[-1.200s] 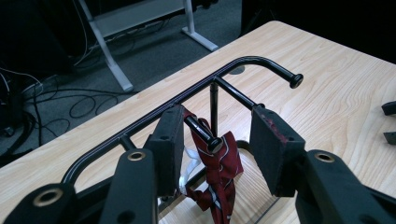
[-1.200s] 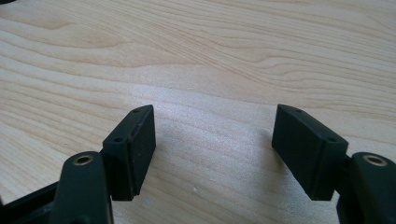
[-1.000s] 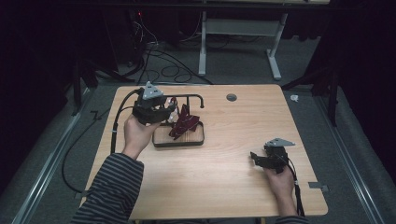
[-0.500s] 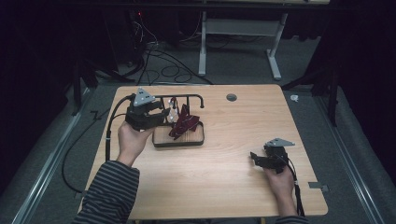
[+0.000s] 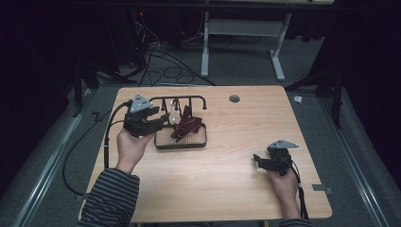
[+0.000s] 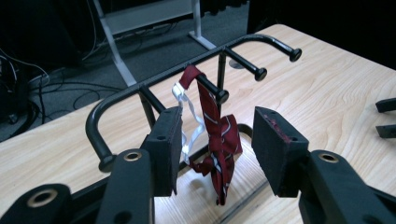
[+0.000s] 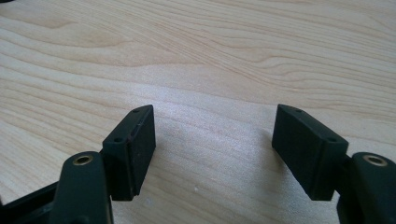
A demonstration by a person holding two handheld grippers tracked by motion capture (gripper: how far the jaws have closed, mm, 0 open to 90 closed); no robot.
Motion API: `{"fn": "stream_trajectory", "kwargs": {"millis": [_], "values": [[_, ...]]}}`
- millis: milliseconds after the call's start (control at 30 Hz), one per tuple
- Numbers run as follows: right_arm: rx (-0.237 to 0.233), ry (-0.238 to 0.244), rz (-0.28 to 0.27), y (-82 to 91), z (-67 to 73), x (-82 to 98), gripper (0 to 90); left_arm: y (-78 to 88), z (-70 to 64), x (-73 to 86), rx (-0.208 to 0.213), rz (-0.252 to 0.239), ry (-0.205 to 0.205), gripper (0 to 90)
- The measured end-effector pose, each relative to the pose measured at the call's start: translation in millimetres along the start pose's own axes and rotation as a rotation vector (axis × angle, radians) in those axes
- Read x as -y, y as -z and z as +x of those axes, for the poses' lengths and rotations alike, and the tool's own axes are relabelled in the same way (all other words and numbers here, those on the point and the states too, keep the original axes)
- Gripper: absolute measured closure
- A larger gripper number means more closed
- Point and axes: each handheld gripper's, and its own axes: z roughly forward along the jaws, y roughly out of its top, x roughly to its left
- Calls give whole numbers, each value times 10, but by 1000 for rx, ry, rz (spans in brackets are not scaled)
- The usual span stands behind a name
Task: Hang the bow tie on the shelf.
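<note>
Where the right tongs (image 5: 259,160) rest spread on bare tabletop (image 5: 227,184), nothing obstructs; farther off, the left tongs (image 6: 217,144) gape empty beside a black rack (image 6: 140,88) whose peg carries a dark-red bow tie (image 6: 219,140).

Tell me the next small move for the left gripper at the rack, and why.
Probably ease the left gripper forward a little and close on the red bow tie. Its jaws stand open with the tie hanging between and just beyond them from a peg of the black rack, not yet gripped. The right gripper sits open over bare table, far off.
</note>
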Motion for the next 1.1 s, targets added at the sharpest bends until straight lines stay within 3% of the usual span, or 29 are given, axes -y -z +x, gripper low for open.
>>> {"fn": "stream_trajectory", "kwargs": {"millis": [767, 1100], "values": [[1, 2, 1, -1, 6, 0, 315, 152, -2, 243, -8, -26, 63, 530], [3, 7, 2, 0, 6, 0, 315, 212, -43, 304, -26, -30, 54, 523]]}}
